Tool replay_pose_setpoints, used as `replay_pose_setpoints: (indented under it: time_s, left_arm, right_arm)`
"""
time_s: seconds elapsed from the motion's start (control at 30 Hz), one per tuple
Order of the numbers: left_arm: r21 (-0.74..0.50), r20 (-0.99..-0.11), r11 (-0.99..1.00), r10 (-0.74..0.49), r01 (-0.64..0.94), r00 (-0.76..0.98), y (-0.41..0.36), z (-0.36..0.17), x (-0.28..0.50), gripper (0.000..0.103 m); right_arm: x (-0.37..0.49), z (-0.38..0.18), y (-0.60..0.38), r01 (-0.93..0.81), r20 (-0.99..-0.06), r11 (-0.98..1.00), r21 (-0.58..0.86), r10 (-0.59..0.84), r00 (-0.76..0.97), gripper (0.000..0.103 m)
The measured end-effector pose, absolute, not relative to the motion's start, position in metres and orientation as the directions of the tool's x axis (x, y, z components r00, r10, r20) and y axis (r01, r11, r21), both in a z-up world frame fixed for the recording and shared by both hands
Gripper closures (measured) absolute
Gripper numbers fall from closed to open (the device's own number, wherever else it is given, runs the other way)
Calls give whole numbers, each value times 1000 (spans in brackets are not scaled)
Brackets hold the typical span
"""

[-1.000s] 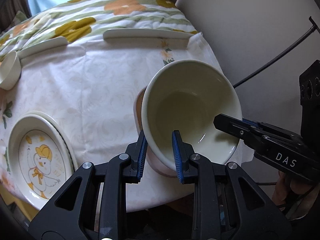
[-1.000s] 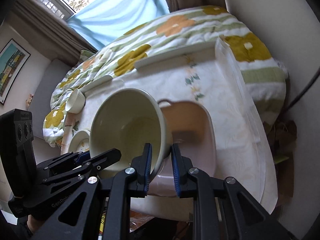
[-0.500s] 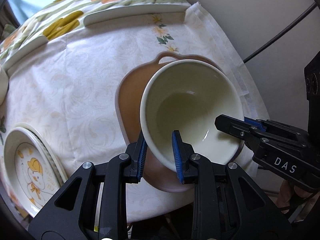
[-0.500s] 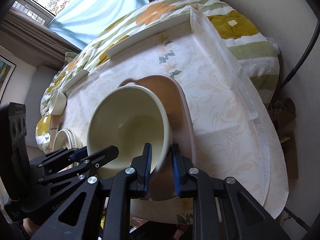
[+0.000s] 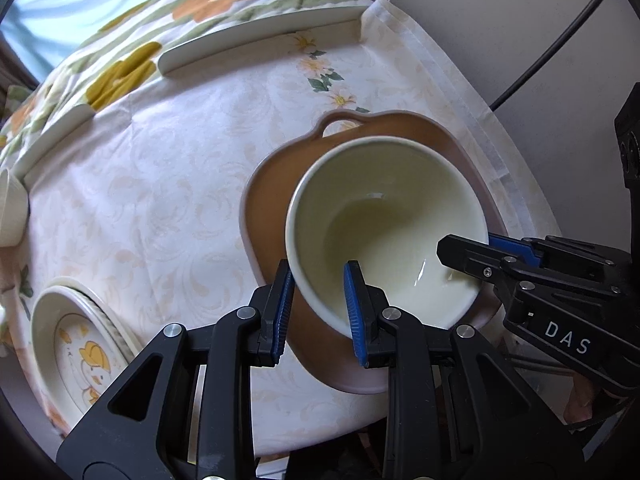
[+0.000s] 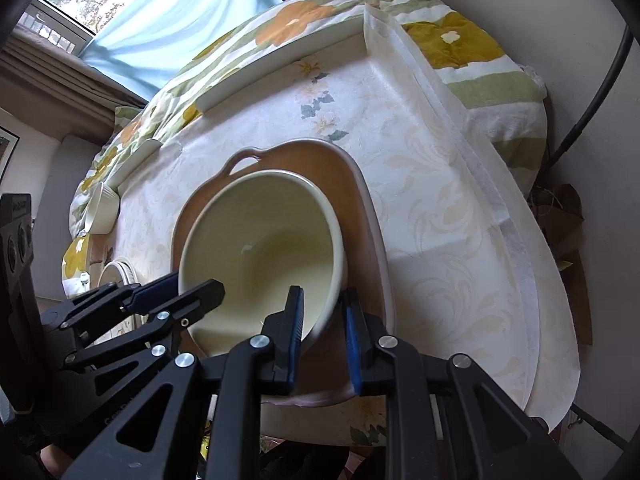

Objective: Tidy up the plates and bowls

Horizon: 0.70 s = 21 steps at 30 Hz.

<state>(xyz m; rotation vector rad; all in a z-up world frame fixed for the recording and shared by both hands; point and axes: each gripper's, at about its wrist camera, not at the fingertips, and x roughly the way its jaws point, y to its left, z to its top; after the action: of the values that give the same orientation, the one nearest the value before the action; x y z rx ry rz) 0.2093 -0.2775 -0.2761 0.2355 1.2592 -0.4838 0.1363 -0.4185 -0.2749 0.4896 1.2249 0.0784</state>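
Observation:
A large cream bowl [image 5: 384,220] sits inside a brown handled dish [image 5: 272,200] near the table's right front corner. My left gripper [image 5: 318,292] is shut on the bowl's near-left rim, one finger inside and one outside. My right gripper [image 6: 322,320] is shut on the bowl's [image 6: 260,240] near-right rim the same way; the brown dish [image 6: 352,184] shows around it. Each gripper shows in the other's view, the right one [image 5: 472,250] and the left one [image 6: 188,296].
A stack of duck-pattern plates [image 5: 76,344] lies at the front left. A small cream bowl [image 5: 10,208] sits at the left edge, also in the right wrist view [image 6: 102,210]. White tray rims [image 5: 260,44] lie at the back. A wall and a cable [image 5: 560,40] are to the right.
Both grippers have carried the cream bowl down and forward until it rests in the brown dish. More of the dish shows around the bowl now.

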Motion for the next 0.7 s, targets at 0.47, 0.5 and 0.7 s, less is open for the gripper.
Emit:
replay_pose_setpoints:
  time_s: [0.47,0.5,0.7]
  left_arm:
    - [-109,-954,886,-221,450,205,-275,-271,210,81]
    - [-107,-952,888,-221,448,210,-274,-269,209,81]
    - [-95,-933,894,-234,438,275,-269,-245,203,78]
  right_arm:
    - [137,-266,-423,222,-886,886,407,324,331,85]
    - [137,-263,-424,222,-887,887,404,321,332,84]
    - [129,-232,-434,211,-853,873,440,333,402,56]
